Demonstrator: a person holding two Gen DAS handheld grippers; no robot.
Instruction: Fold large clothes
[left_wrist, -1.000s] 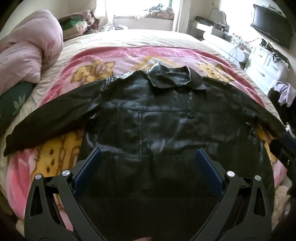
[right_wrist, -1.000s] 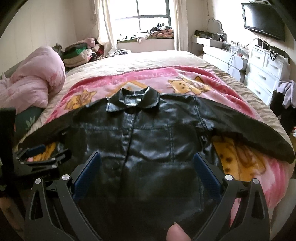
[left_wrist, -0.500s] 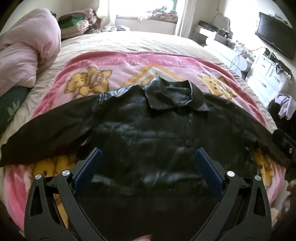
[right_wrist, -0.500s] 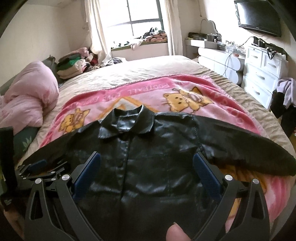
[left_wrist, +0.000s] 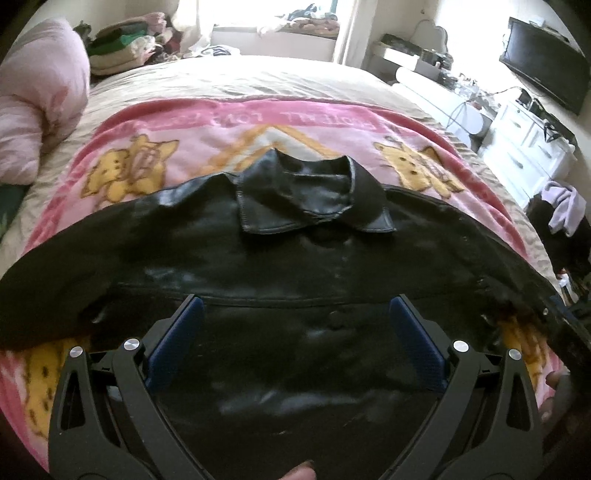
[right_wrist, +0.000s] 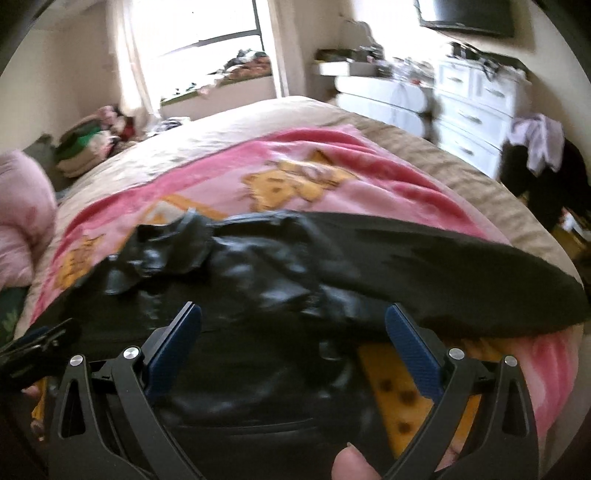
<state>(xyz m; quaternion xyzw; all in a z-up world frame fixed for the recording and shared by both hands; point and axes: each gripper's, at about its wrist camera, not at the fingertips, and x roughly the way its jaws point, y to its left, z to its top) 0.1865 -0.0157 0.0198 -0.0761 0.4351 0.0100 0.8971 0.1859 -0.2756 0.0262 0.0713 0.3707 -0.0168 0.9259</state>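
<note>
Nearest in the left wrist view, the left gripper (left_wrist: 295, 325) hangs over the jacket (left_wrist: 295, 280) with its jaws spread wide and nothing between them; the blue pads (left_wrist: 177, 339) frame the chest panel and a button. In the right wrist view the right gripper (right_wrist: 293, 332) is equally wide and empty, above the jacket's (right_wrist: 258, 295) right side, where the hem edge gives way to the blanket (right_wrist: 399, 402). The left gripper (right_wrist: 40, 341) shows at that view's left edge, near the other sleeve.

The jacket lies spread flat, front up, on the blanket (left_wrist: 207, 147), sleeves reaching out to both sides. The right sleeve (right_wrist: 461, 280) runs close to the bed's right edge. Its collar (left_wrist: 314, 199) points away toward the far side, folded down.

Beyond the collar, blanket and tan bedspread (left_wrist: 258, 81) lie bare up to the window side. A pink duvet (left_wrist: 33, 99) is bunched at the left edge. To the right, past the bed's edge, stands a white dresser (left_wrist: 528, 147), with clothes draped by it.
</note>
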